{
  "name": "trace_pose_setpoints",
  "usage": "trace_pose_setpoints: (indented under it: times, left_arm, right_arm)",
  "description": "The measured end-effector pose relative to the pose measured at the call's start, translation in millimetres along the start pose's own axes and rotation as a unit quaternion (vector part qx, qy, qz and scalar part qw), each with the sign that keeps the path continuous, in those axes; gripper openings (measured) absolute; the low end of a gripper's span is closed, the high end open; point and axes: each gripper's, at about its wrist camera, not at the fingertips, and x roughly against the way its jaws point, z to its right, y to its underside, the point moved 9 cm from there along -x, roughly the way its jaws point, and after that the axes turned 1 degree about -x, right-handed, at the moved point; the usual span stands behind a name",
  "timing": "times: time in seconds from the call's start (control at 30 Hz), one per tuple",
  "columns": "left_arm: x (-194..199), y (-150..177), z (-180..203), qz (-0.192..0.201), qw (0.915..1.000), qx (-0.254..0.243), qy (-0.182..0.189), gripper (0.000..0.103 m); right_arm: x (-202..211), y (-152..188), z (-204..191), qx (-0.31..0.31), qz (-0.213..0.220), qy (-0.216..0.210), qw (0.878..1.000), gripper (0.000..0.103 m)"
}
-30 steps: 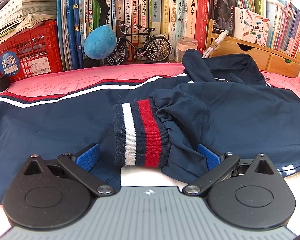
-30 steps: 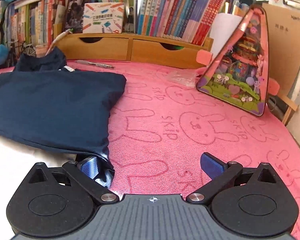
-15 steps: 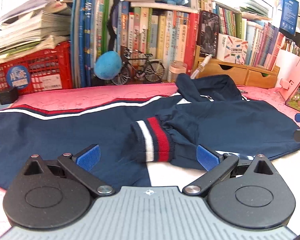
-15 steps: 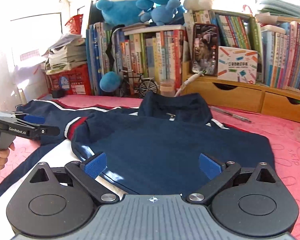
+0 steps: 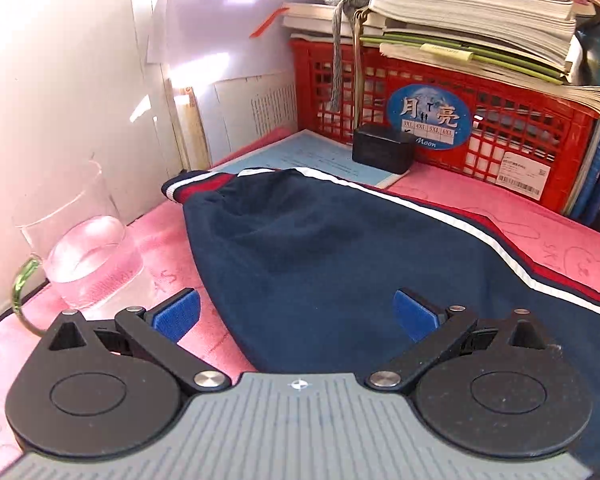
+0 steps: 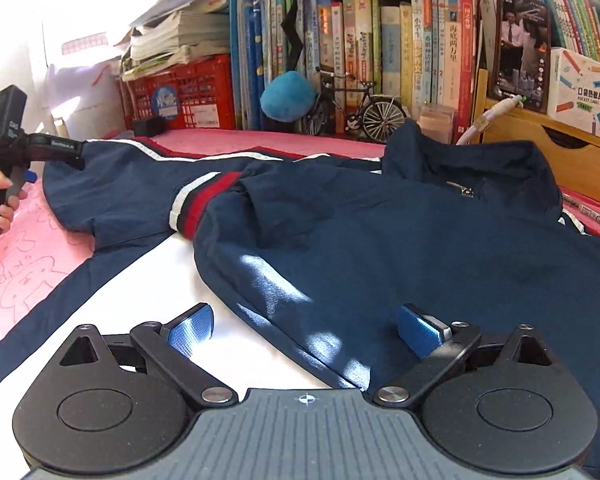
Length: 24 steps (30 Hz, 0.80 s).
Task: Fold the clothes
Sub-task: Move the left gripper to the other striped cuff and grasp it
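A navy jacket [image 6: 420, 240] with red and white stripes lies spread on the pink bunny-print cloth [image 6: 24, 264]. One sleeve is folded across the body, its striped cuff [image 6: 204, 200] pointing left. In the left wrist view the other sleeve [image 5: 340, 248] stretches out toward its striped cuff [image 5: 196, 186]. My left gripper [image 5: 296, 314] is open above that sleeve near its end, nothing between the fingers. My right gripper [image 6: 304, 326] is open over the jacket's lower edge and the white lining [image 6: 204, 280]. The left gripper [image 6: 66, 148] also shows at the far left, held by a hand [image 6: 0, 196].
A glass of water [image 5: 80, 248] stands close to the left gripper's left finger. A red crate [image 5: 440, 116] under stacked papers, a small black box [image 5: 382, 148] and a wall bound the left end. Books [image 6: 380, 48], a toy bicycle [image 6: 360, 108] and wooden drawers [image 6: 560, 156] line the back.
My left gripper has swung left from the folded cuff to the outstretched sleeve's far end. My right gripper has edged closer over the jacket's body. Both stay open.
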Motion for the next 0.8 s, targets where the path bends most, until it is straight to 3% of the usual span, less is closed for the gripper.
trace_pose_setpoints:
  times: [0.1, 0.33, 0.37, 0.43, 0.63, 0.7, 0.73, 0.77, 0.8]
  left_arm:
    - [-18.4, -8.6, -3.3, -0.002, 0.9992, 0.034, 0.023, 0.103]
    - [-45.7, -31.1, -29.0, 0.015, 0.9935, 0.111, 0.021, 0.103]
    - [-46.5, -33.0, -30.1, 0.021, 0.9936, 0.11, 0.013, 0.099]
    - [-46.5, -36.2, -31.8, 0.032, 0.9938, 0.106, -0.009, 0.06]
    - [-38.8, -38.2, -31.0, 0.067, 0.9912, 0.11, -0.031, 0.024]
    - [-34.4, -37.1, -32.4, 0.079, 0.9895, 0.115, -0.04, 0.026]
    - [-32.2, -36.6, -33.1, 0.085, 0.9885, 0.117, -0.044, 0.032]
    - [-29.9, -36.0, -33.8, 0.091, 0.9875, 0.12, -0.049, 0.041]
    - [-27.7, -35.5, -34.5, 0.096, 0.9864, 0.122, -0.054, 0.064]
  right_arm:
    - [-2.7, 3.3, -4.7, 0.015, -0.008, 0.008, 1.0, 0.102]
    - [-3.2, 7.6, -5.8, 0.016, -0.011, 0.006, 1.0, 0.103]
    - [-3.2, 7.9, -5.9, 0.017, -0.011, 0.006, 1.0, 0.103]
    - [-3.0, 8.2, -6.1, 0.017, -0.012, 0.006, 1.0, 0.103]
    - [-2.4, 8.5, -6.0, 0.017, -0.013, 0.005, 1.0, 0.103]
    - [-2.2, 8.6, -6.1, 0.017, -0.013, 0.005, 1.0, 0.103]
    - [-2.1, 8.6, -6.1, 0.017, -0.013, 0.006, 1.0, 0.103]
    - [-2.0, 8.7, -6.1, 0.017, -0.013, 0.006, 1.0, 0.103]
    - [-2.2, 8.1, -6.2, 0.017, -0.013, 0.005, 1.0, 0.103]
